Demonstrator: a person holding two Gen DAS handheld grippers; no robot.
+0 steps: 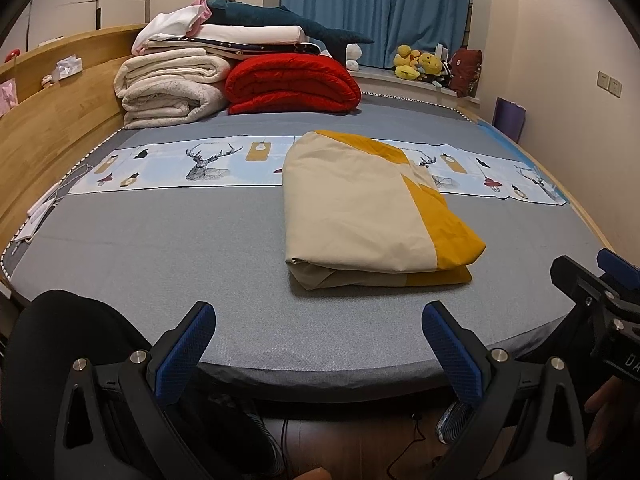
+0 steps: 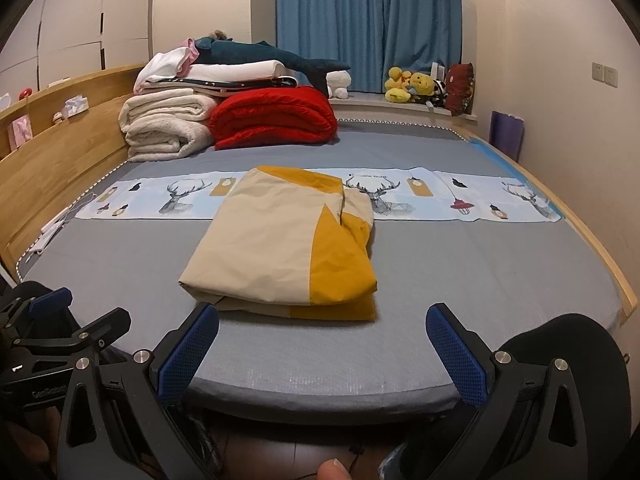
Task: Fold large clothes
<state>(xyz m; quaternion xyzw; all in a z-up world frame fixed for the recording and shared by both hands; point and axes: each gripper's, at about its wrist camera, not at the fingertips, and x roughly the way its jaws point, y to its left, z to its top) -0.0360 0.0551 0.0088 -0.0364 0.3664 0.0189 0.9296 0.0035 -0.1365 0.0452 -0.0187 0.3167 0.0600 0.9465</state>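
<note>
Grey bed (image 1: 160, 248), folded cloth (image 1: 360, 208) beyond both grippers' wide, empty jaws

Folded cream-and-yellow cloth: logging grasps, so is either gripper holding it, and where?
Nothing is held. Left gripper and right gripper are open, short of the folded cream-and-yellow cloth.

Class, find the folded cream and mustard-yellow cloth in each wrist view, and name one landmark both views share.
Left wrist view: folded cream and mustard-yellow cloth lies right of centre on the grey bed.
Right wrist view: it lies near the centre, slightly left.
Shared landmark: the rolled red quilt behind it.
</note>
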